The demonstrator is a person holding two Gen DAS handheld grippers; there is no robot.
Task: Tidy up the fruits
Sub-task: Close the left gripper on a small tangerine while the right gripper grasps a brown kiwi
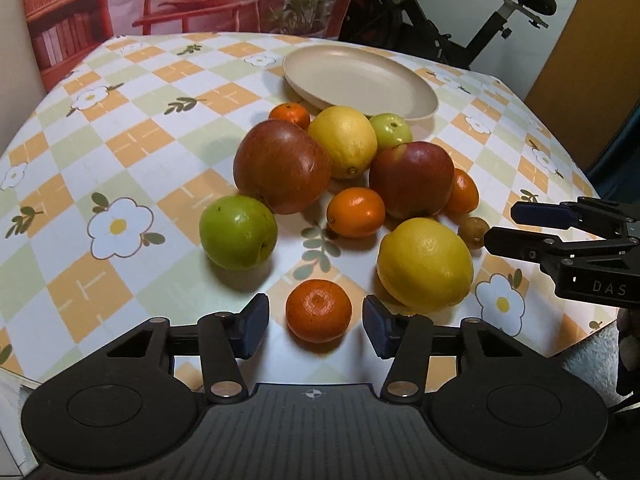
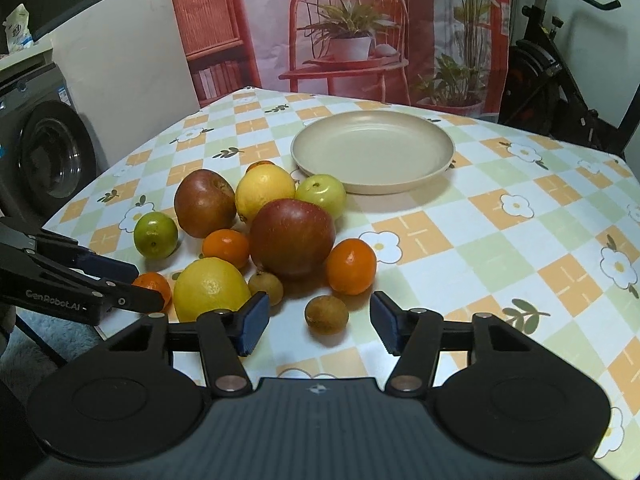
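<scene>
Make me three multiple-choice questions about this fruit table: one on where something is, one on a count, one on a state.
1. What lies between the left gripper fingers?
A. a green apple
B. a mandarin
C. a lemon

2. How many lemons are on the table?
A. one
B. two
C. four

3. What is the state of the plate?
A. empty
B. holding fruit
C. upside down

Answers:
1 B: the mandarin sits on the tablecloth between the open fingers, untouched.
2 B: one lemon lies near the grippers, another lemon near the plate.
3 A: the plate stands upright with nothing on it. The right gripper, also open, frames a small brown fruit.
</scene>
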